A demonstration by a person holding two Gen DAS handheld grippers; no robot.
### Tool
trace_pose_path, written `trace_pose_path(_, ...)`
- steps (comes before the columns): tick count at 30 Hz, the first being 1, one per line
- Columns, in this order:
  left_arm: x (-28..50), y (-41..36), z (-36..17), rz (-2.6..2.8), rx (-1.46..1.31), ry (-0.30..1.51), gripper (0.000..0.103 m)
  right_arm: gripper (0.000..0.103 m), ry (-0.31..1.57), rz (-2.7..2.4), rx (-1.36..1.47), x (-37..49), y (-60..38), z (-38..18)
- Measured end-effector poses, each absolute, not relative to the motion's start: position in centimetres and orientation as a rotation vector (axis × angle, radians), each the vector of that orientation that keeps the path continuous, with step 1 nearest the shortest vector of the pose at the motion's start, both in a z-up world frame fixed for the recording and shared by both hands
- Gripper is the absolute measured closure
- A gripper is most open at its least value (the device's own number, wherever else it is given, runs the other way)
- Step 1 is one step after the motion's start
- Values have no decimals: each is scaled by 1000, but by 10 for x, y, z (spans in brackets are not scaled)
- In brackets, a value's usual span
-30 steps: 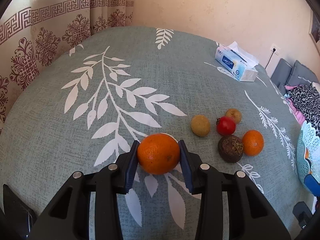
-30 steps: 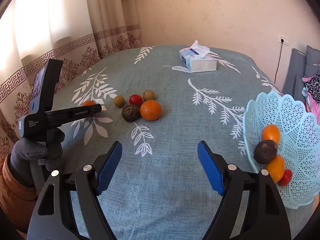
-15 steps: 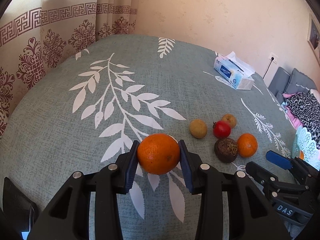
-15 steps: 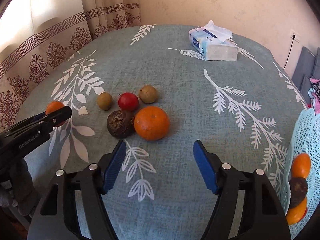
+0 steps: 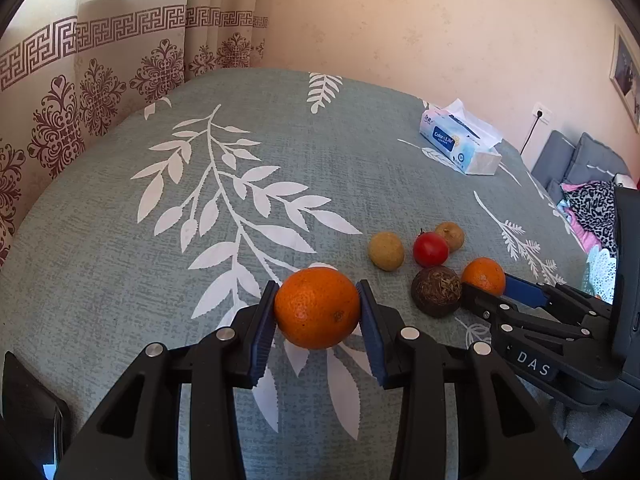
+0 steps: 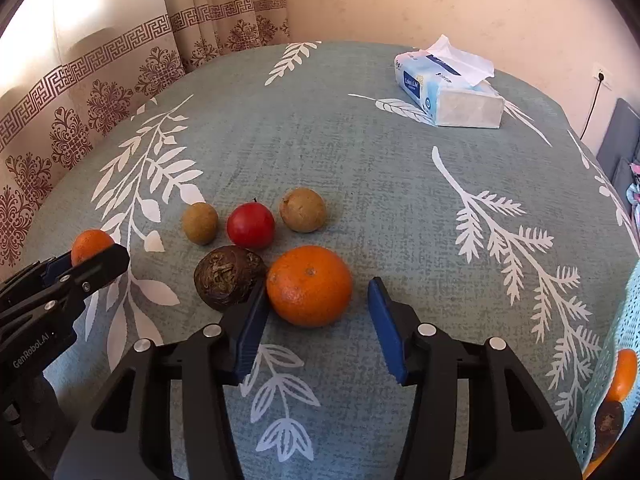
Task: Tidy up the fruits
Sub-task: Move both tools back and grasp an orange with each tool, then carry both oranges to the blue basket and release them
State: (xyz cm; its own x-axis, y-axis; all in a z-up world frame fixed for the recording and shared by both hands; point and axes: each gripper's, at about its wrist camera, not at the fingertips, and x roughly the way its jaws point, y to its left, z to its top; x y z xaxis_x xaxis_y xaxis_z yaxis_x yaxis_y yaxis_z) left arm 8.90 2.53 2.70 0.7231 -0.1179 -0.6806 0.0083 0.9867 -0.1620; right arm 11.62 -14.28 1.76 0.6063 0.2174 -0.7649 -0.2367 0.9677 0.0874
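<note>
Since the earlier frame, the right gripper [image 6: 316,322] has been brought up around the loose orange [image 6: 309,285], jaws apart, neither pad seen touching. Just beside it lie a dark wrinkled fruit [image 6: 228,277], a red fruit [image 6: 251,226] and two brown fruits. Another orange [image 5: 317,307] is clamped in the left gripper [image 5: 318,326] above the tablecloth [image 5: 120,280].

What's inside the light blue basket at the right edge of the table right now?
In the basket, an orange fruit and a dark brown one below it show. The rest is cut off.
</note>
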Motion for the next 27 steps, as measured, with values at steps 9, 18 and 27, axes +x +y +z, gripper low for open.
trace_pose_path(9,87,23,27,-84,-149,749,64,62,870,262,16,103,-149,22)
trace_pose_path(18,85,21,29,-89,-141,738,64,62,810,258,67,68,-165,45)
trace_pose_path(27,83,18,30,-89,-126,728,64,62,729,221,121,34,-193,76)
